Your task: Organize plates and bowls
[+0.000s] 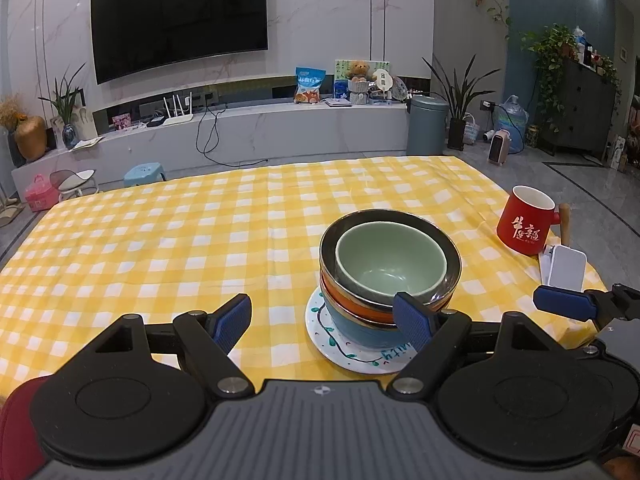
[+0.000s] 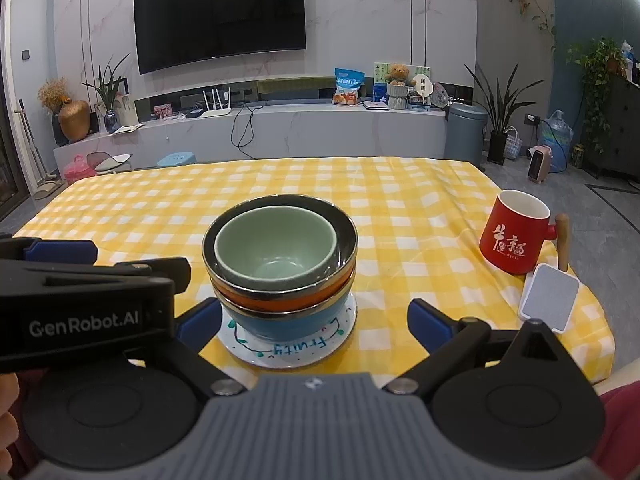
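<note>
On the bench (image 1: 160, 240), four nested bowls sit stacked on a white plate (image 2: 248, 350), with both tools open and empty just in front.

Topmost is a green bowl (image 2: 276, 254), set inside a black bowl (image 2: 348, 236), then an orange bowl (image 2: 280, 304) and a blue bowl (image 2: 288, 320) at the bottom, which rests on the plate with its "Fruity" lettering. The left tool (image 1: 322, 320) has its fingers spread wide, the right-hand finger (image 1: 412, 320) just in front of the stack's lower edge, and I cannot tell whether it touches. The right tool (image 2: 316, 322) is also spread wide, a finger to each side of the plate, gripping nothing. A red mug (image 2: 512, 240) stands well apart to the right near the bench edge, with a small white stand (image 2: 550, 296) just beside it.
</note>
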Demonstrator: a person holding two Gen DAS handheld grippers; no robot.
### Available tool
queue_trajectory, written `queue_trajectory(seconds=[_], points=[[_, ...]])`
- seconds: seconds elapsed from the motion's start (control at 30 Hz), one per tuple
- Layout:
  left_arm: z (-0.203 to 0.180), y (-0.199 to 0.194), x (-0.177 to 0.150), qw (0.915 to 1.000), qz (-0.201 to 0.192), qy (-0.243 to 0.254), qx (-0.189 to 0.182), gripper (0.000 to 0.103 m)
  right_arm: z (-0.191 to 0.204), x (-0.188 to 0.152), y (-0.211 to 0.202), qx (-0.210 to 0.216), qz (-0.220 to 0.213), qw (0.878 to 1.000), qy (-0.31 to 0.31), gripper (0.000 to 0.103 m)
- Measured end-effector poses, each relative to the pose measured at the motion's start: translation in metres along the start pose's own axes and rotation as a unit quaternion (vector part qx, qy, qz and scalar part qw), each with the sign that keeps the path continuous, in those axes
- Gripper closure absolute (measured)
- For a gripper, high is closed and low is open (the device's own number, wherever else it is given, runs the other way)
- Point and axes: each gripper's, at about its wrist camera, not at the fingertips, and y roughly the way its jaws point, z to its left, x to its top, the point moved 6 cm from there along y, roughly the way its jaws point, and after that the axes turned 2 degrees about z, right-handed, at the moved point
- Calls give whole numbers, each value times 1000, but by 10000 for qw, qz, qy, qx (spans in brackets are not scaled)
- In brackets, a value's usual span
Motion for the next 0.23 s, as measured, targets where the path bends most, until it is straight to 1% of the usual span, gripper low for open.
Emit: queue_trajectory(seconds=[0.23], points=[[0, 0, 0, 10000, 12, -8, -1, 9, 0, 0, 0, 3, 4, 10000, 9, 6]])
